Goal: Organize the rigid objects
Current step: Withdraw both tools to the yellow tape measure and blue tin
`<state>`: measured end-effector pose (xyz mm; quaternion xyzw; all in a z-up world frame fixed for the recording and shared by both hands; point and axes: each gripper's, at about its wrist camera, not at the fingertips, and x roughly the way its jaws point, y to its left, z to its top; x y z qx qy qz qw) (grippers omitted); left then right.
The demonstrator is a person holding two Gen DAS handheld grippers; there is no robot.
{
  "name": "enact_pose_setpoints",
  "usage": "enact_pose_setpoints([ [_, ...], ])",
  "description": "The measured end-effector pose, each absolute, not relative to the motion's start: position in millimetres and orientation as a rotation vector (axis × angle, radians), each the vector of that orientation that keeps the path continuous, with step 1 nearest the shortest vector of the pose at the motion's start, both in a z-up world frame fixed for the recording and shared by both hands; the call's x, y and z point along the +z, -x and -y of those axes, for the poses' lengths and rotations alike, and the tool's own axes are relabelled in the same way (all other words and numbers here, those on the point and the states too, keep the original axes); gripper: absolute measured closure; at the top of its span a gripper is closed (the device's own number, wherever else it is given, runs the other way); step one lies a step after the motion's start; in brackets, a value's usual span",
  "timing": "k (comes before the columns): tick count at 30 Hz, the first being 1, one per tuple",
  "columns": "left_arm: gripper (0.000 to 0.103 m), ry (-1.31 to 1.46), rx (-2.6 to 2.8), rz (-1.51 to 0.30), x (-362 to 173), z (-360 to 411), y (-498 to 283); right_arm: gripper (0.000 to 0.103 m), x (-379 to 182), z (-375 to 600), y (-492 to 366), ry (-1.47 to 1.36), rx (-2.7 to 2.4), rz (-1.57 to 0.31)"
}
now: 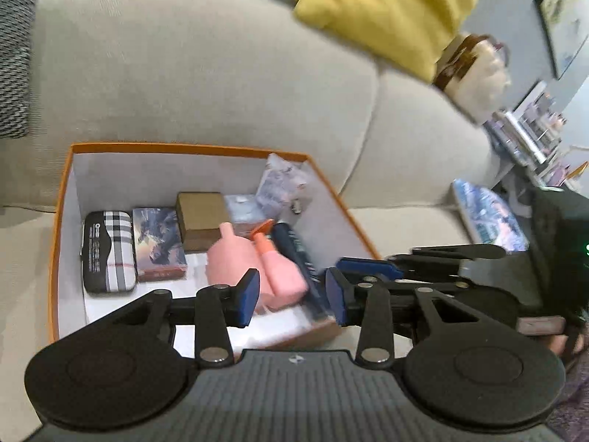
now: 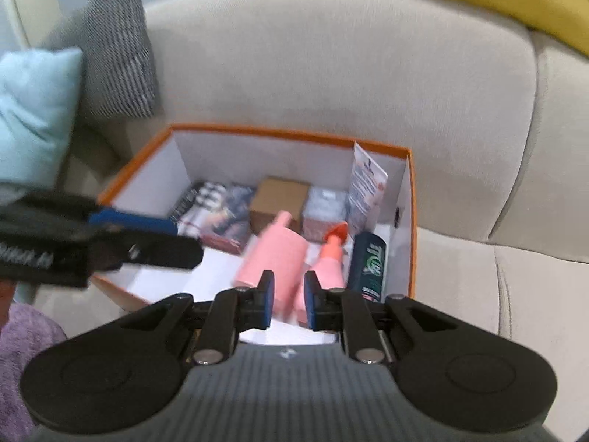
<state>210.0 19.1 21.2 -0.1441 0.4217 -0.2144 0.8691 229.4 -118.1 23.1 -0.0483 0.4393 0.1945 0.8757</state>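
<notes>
Two pink bottles (image 2: pixel 274 258) lie loose in the orange box (image 2: pixel 294 134) on the sofa (image 2: pixel 331 55). Both the left gripper (image 1: pixel 291 294) and right gripper (image 2: pixel 288 304) hover open and empty; lowering squarely around one bottle should avoid nudging the dark tube (image 2: pixel 368 261).

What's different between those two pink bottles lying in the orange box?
The wide pink bottle is much fatter than the pink spray bottle and ends in a short plain pink neck; the spray bottle is slimmer and carries an orange nozzle on top. The wide one lies nearer the box's middle, the spray bottle right beside the dark tube. Both are pink, lie on their sides touching each other, necks toward the sofa back, inside the orange box.
</notes>
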Motion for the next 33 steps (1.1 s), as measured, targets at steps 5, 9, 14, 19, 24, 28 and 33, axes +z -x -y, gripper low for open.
enact_pose_setpoints([
  [5, 0.058, 0.298, -0.423, -0.805, 17.1, -11.1, -157.6, 0.079, 23.9, 116.9, -185.9, 0.053, 0.428, -0.864],
  [9, 0.058, 0.348, -0.405, -0.831, -8.6, -18.5, -137.5, 0.070, 11.6, 118.3, -151.5, 0.033, 0.416, -0.855],
  [14, 0.058, 0.397, -0.352, -0.923, -52.3, -34.0, -126.5, 0.069, -28.4, 116.5, -122.4, -0.032, 0.361, -0.958],
  [19, 0.052, 0.450, -0.292, -0.974, -81.8, -49.8, -119.2, 0.070, -65.2, 114.4, -111.7, 0.052, 0.272, -1.067],
  [24, 0.038, 0.408, -0.272, -0.962, -95.0, -39.5, -126.4, 0.069, -67.4, 117.7, -110.8, 0.041, 0.240, -1.074],
  [28, 0.037, 0.354, -0.284, -0.959, -101.2, -22.9, -135.4, 0.069, -72.4, 116.5, -112.8, 0.080, 0.247, -1.065],
  [33, 0.040, 0.328, -0.268, -0.984, -114.8, -20.1, -144.0, 0.063, -77.6, 125.4, -114.4, 0.083, 0.247, -1.057],
])
